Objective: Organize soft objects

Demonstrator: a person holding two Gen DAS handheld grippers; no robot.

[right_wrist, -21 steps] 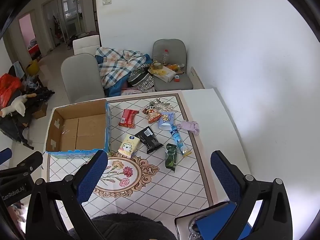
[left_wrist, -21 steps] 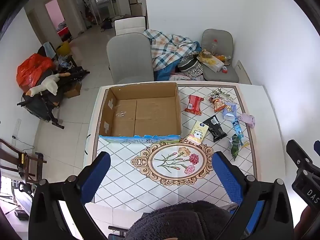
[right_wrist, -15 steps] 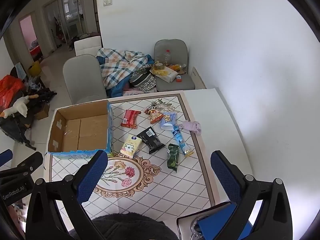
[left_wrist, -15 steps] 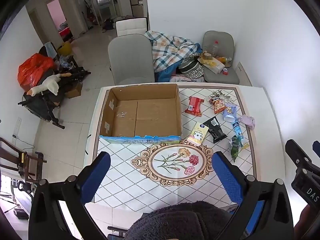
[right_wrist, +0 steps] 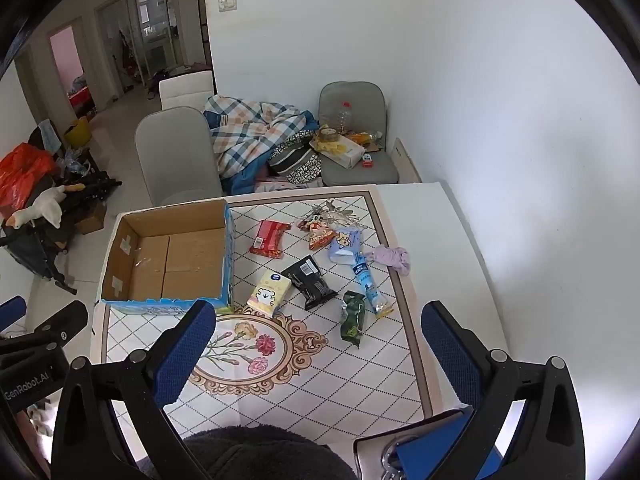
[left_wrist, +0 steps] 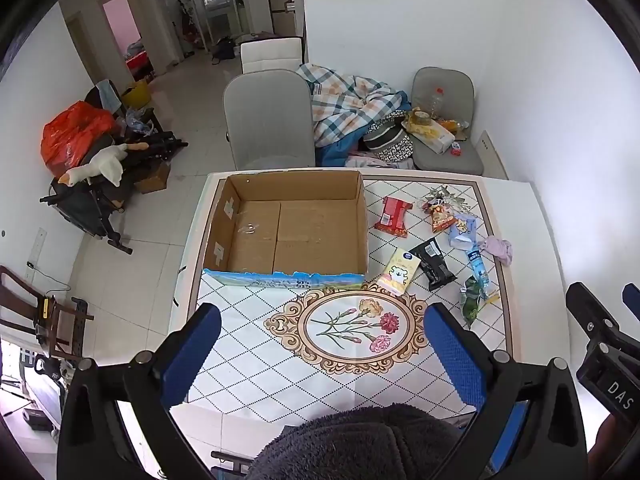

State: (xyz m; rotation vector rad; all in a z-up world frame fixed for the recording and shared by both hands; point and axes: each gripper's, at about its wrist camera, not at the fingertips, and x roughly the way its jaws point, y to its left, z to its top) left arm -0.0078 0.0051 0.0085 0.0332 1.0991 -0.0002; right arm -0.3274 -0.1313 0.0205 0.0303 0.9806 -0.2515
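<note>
Little change over the last instant: both views have slid slightly, nothing on the table (left_wrist: 256, 364) disturbed, so sorting not yet begun. Left gripper (left_wrist: 320, 354) and right gripper (right_wrist: 316, 354) both spread wide, empty, high above the table. Cardboard box (left_wrist: 288, 236) appears empty. Packets lie loose beside it: red packet (right_wrist: 269, 239), black packet (right_wrist: 311, 282), tissue pack (right_wrist: 269, 294), green packet (right_wrist: 352, 318), possibly a lilac cloth (right_wrist: 392, 258)
</note>
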